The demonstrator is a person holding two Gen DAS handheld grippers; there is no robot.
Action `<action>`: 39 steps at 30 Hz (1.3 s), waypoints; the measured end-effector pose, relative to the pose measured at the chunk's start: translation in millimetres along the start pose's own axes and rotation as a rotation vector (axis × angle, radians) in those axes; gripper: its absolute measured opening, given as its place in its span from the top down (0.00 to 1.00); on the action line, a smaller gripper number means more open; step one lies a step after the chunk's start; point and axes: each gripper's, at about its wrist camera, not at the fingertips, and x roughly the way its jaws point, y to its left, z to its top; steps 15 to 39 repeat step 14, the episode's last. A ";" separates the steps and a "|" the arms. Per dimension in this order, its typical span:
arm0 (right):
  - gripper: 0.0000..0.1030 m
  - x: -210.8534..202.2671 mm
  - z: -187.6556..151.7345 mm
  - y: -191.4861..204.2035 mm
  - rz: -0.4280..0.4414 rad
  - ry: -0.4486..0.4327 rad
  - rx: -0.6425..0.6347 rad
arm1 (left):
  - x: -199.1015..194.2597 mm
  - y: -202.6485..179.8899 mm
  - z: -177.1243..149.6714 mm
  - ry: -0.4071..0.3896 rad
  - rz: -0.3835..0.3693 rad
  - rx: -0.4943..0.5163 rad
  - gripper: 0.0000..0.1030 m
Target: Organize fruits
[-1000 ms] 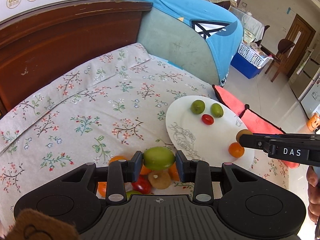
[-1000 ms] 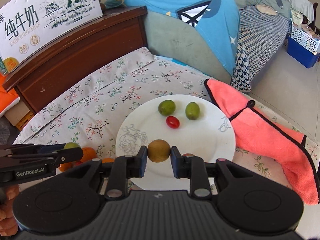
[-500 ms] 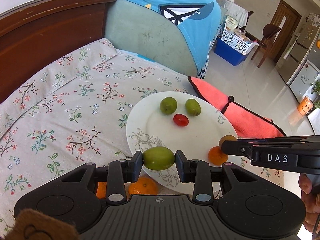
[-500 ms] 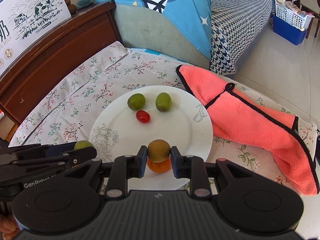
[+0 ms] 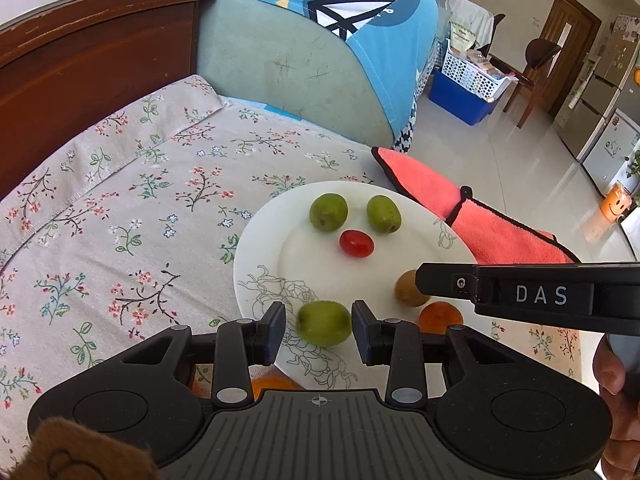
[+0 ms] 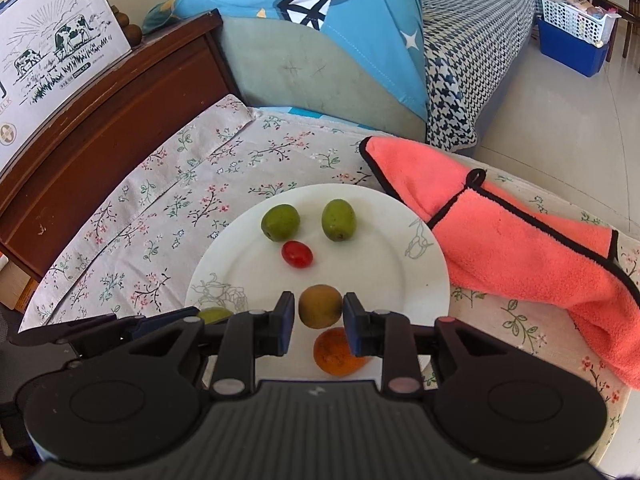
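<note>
A white plate (image 5: pixel 312 276) (image 6: pixel 376 268) lies on the flowered cloth with two green fruits (image 5: pixel 329 212) (image 5: pixel 383 214), a cherry tomato (image 5: pixel 356 243) and an orange (image 6: pixel 336 354). My left gripper (image 5: pixel 319 326) has its jaws spread; a green fruit (image 5: pixel 324 323) sits loose and blurred between them over the plate's near rim. My right gripper (image 6: pixel 320 314) has its jaws just apart from a brownish fruit (image 6: pixel 320 306) above the orange.
A coral towel (image 6: pixel 520 248) lies right of the plate. Several oranges (image 5: pixel 272 384) lie under my left gripper. A wooden headboard (image 6: pixel 104 120) and a green sofa with a blue cover (image 6: pixel 320 40) stand behind.
Both grippers moved in over the plate's near part. Both jaws have opened; the green fruit and the brownish fruit are no longer clamped.
</note>
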 end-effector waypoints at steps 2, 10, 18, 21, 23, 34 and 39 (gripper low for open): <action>0.73 -0.8 0.7 0.8 0.003 -0.005 0.004 | -2.6 -1.3 0.8 -0.004 0.000 0.011 0.61; 0.67 -9.8 1.9 2.2 -0.001 -0.026 0.021 | -22.7 -6.2 1.4 -0.030 0.058 0.050 0.23; 0.64 -17.4 -0.9 5.8 0.000 -0.034 0.024 | -34.3 -8.8 -2.9 -0.034 0.091 0.089 0.21; 0.64 -17.4 -0.9 5.8 0.000 -0.034 0.024 | -34.3 -8.8 -2.9 -0.034 0.091 0.089 0.21; 0.64 -17.4 -0.9 5.8 0.000 -0.034 0.024 | -34.3 -8.8 -2.9 -0.034 0.091 0.089 0.21; 0.64 -17.4 -0.9 5.8 0.000 -0.034 0.024 | -34.3 -8.8 -2.9 -0.034 0.091 0.089 0.21; 0.64 -17.4 -0.9 5.8 0.000 -0.034 0.024 | -34.3 -8.8 -2.9 -0.034 0.091 0.089 0.21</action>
